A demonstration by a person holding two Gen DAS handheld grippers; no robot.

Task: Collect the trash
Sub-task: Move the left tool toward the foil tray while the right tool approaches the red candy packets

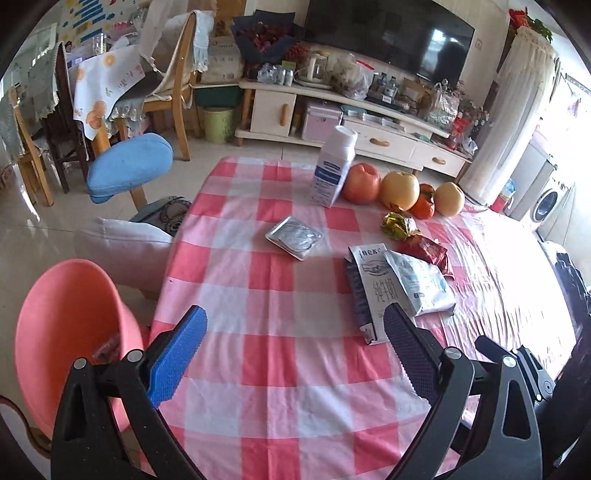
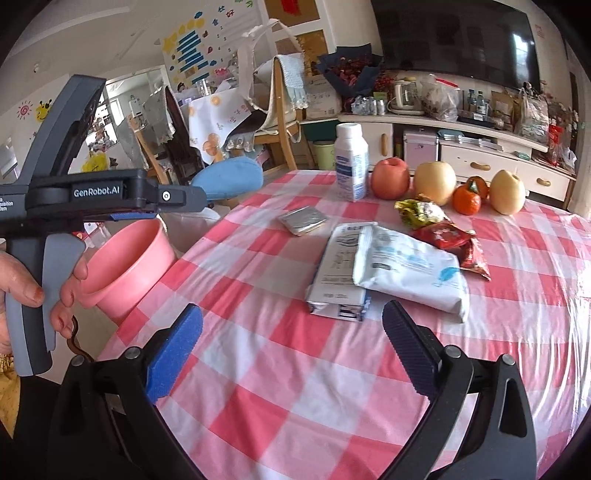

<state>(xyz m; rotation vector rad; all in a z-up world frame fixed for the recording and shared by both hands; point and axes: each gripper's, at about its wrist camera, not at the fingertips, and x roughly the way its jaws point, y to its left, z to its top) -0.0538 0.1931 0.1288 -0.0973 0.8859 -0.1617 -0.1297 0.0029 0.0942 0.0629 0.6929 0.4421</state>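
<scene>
Right claw (image 2: 291, 350) spread; milk carton (image 2: 338, 273) lengthwise away.

A white bottle with a blue label (image 2: 351, 162) stands upright on the pink-and-white checked tablecloth (image 2: 280, 398). Beside it, in a row, lie a red apple (image 2: 390, 178), a yellow apple (image 2: 434, 181), a tangerine (image 2: 467, 199) and a second yellow apple (image 2: 507, 192). Behind the table: a blue chair seat (image 1: 129, 166), a cream TV cabinet (image 1: 380, 138) and a dark television (image 1: 391, 33).

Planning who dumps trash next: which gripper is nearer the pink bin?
Left. The left gripper hangs over the table's left edge, right beside the pink bin. The right gripper sits farther over the table, with the left one between it and the bin.
</scene>
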